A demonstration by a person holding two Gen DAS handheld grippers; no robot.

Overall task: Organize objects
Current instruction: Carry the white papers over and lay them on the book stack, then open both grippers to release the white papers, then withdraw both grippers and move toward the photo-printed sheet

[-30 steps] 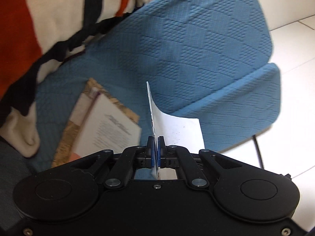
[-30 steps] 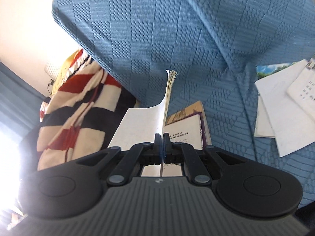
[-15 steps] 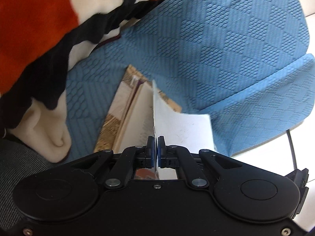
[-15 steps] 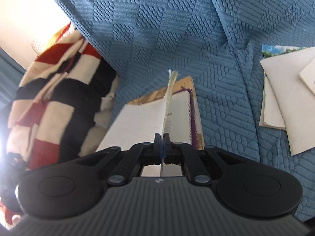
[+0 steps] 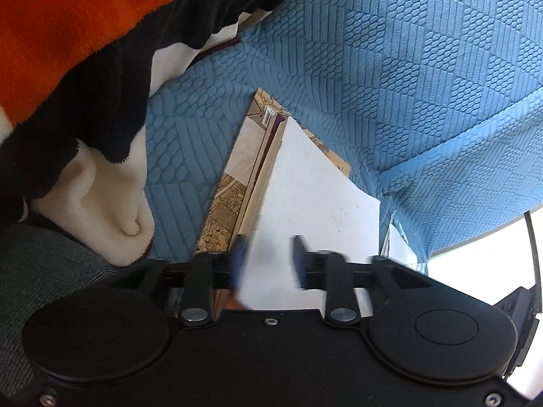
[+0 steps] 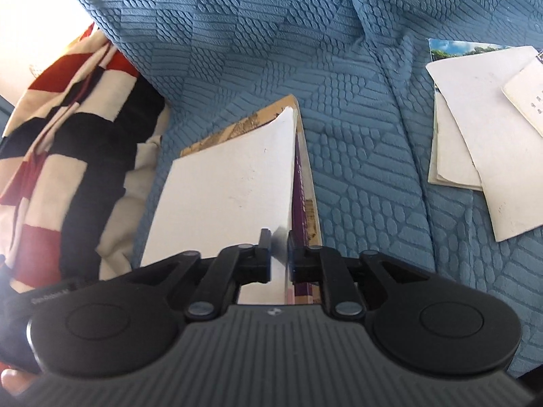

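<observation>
A white booklet [image 5: 315,203] lies flat on top of a tan patterned book [image 5: 230,183] on the blue quilted sofa seat [image 5: 390,68]. My left gripper [image 5: 268,261] is open just above the booklet's near edge, its fingers apart and blurred. In the right wrist view the same white booklet [image 6: 224,196] rests on the tan book [image 6: 310,210], and my right gripper [image 6: 279,257] is open a little, jaws astride the booklet's right edge.
A red, black and cream striped blanket [image 5: 85,51] lies bunched to the left of the books; it also shows in the right wrist view [image 6: 68,129]. Several loose white papers and a photo card [image 6: 482,129] lie on the sofa to the right. White floor [image 5: 475,264] shows beyond the seat's edge.
Both grippers carried the upright white booklet down onto the tan book. Both jaws, shut on it before, have now opened, and the booklet lies flat.
</observation>
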